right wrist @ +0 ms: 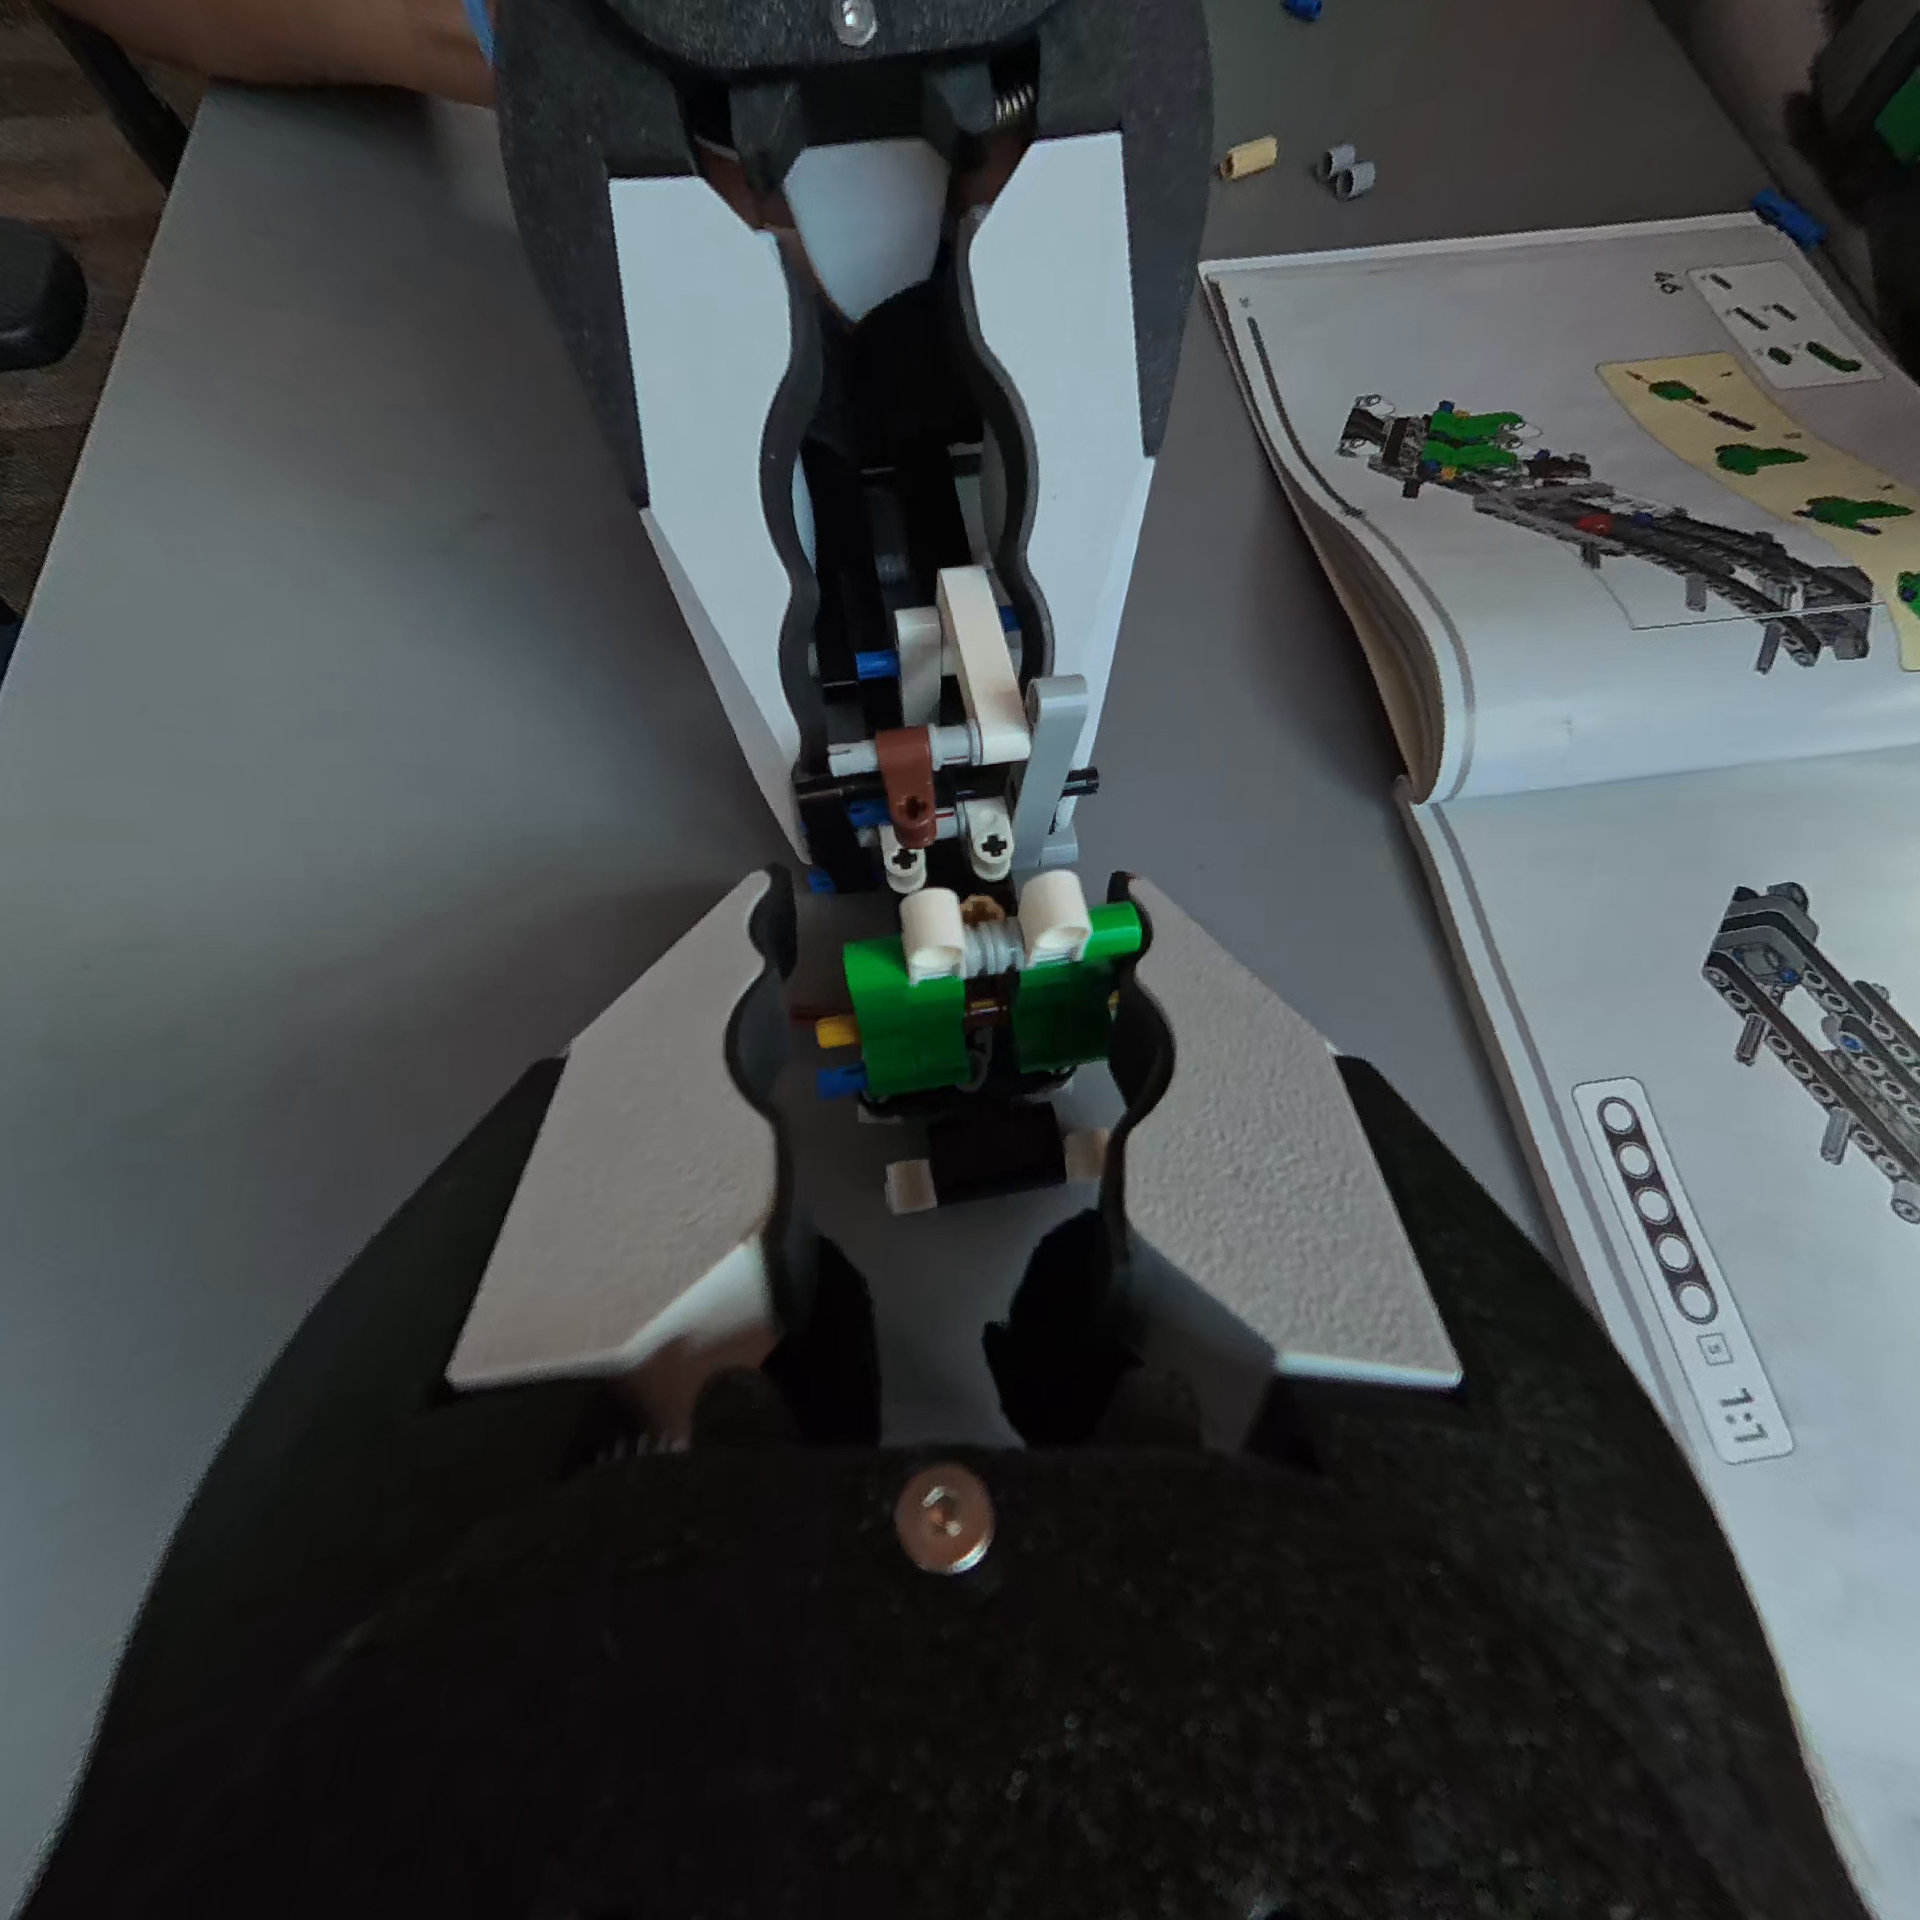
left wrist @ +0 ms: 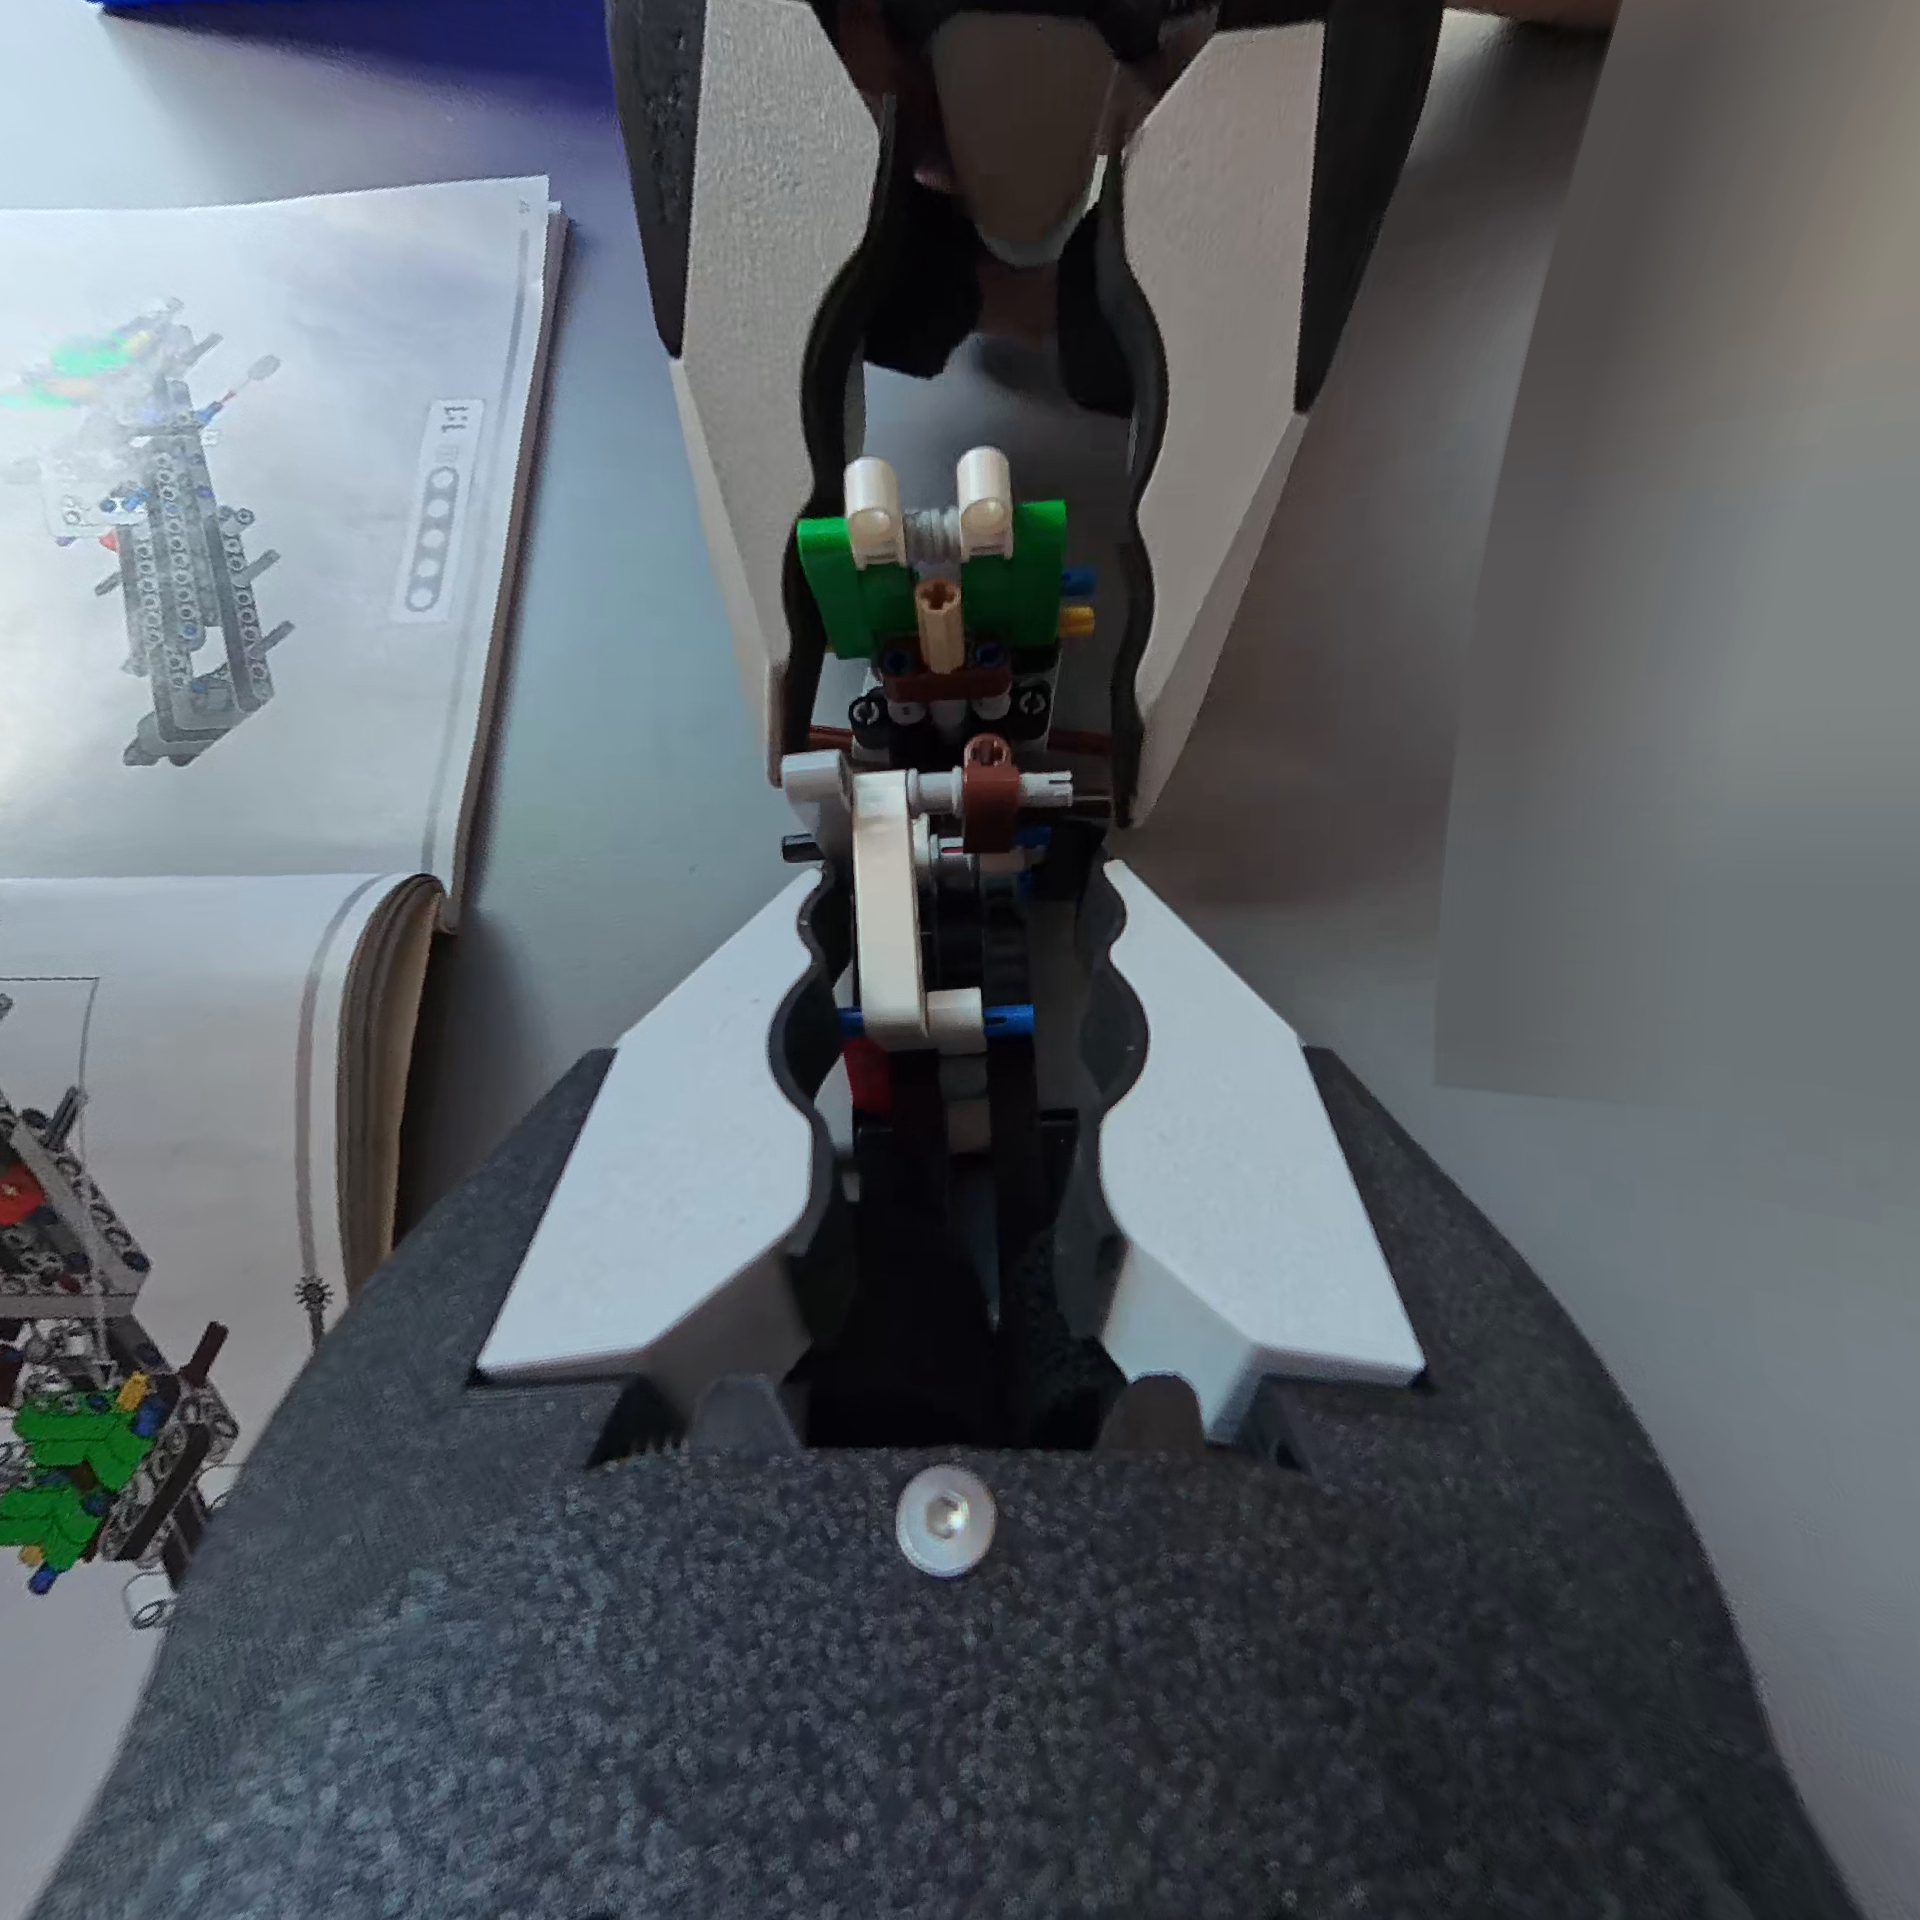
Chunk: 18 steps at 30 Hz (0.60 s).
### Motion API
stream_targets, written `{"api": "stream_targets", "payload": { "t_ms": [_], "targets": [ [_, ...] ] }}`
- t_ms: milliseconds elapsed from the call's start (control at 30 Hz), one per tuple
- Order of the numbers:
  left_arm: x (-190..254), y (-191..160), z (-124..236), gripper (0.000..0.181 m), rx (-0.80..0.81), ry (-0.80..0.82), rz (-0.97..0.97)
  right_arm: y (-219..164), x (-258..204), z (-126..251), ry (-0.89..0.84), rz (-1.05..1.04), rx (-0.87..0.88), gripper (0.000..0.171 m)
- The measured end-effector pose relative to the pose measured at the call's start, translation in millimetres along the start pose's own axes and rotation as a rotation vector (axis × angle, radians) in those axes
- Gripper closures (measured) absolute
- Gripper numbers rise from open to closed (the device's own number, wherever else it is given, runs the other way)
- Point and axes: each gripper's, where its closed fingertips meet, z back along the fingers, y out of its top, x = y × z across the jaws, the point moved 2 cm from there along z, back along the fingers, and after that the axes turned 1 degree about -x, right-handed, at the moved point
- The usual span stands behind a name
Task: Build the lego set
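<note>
A long lego model is held between both grippers above the grey table (right wrist: 364, 623). Its near end in the left wrist view is black beams with a white lever (left wrist: 888, 914) and a brown connector (left wrist: 987, 795). Its far end carries green panels (left wrist: 935, 592) and two white connectors. My left gripper (left wrist: 961, 904) is shut on the black beam end. My right gripper (right wrist: 948, 894) is shut on the green end (right wrist: 977, 1008). Each gripper faces the other: the right one shows at the top of the left wrist view (left wrist: 961, 790), the left one at the top of the right wrist view (right wrist: 930, 831).
An open instruction booklet (right wrist: 1610, 623) lies on the table to my right gripper's right, and shows left in the left wrist view (left wrist: 260, 520). Loose tan (right wrist: 1247, 158), grey (right wrist: 1348, 171) and blue (right wrist: 1787, 213) pieces lie beyond it. A person's arm (right wrist: 312, 52) shows at the far table edge. My left and right fingertips are right by each other.
</note>
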Motion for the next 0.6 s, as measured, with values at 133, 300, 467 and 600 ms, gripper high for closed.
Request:
{"api": "stream_targets", "payload": {
  "t_ms": [133,300,467,600],
  "targets": [
    [1,0,0,0.138,0.005,-0.012,0.013,2,2,0,0.023,-0.026,0.031,0.118],
    [1,0,0,0.138,0.004,-0.013,0.004,10,-1,4,0.029,-0.002,0.093,0.117],
    [2,0,0,0.138,0.004,-0.013,0.002,18,-1,8,0.04,-0.008,0.152,0.12],
    [2,0,0,0.138,0.005,-0.017,0.007,18,-1,7,0.027,0.006,0.149,0.12]
  ]
}}
